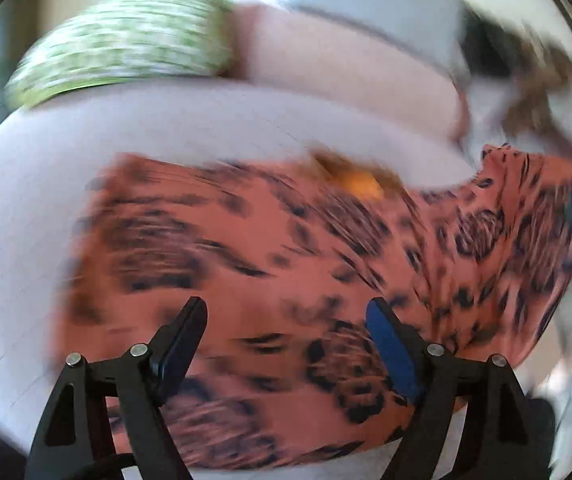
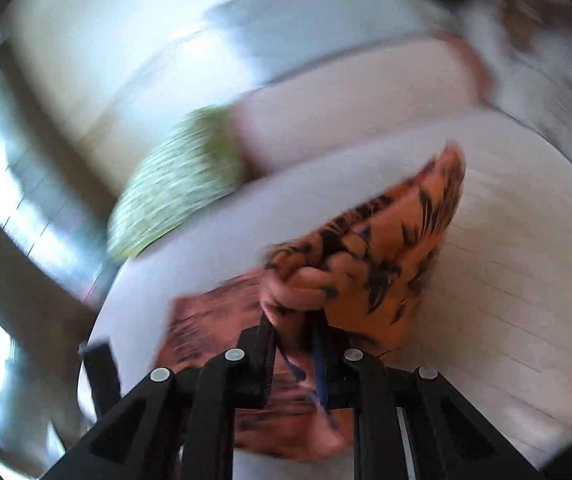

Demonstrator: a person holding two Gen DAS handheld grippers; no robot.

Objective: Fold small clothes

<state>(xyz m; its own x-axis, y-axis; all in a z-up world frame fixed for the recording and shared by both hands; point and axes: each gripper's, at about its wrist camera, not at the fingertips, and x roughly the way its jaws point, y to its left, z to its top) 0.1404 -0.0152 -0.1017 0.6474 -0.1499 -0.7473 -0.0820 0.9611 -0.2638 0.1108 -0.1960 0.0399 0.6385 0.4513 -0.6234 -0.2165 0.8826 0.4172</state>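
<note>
Folding step underway: right hand-held gripper (image 2: 294, 316) pinching a bunched edge of the orange patterned garment (image 1: 245, 248), lifted off the white tabletop (image 1: 25, 220).
Left hand-held gripper (image 1: 286, 308) spread wide, hovering over the flat part of the cloth, gripping nothing. Both views motion-blurred. Green striped cushion (image 1: 125, 48) sits well behind. Next, likely: carry the lifted edge across the flat part, lay it down aligned, left pins or smooths. Risk: bunched edge lands creased.
</note>
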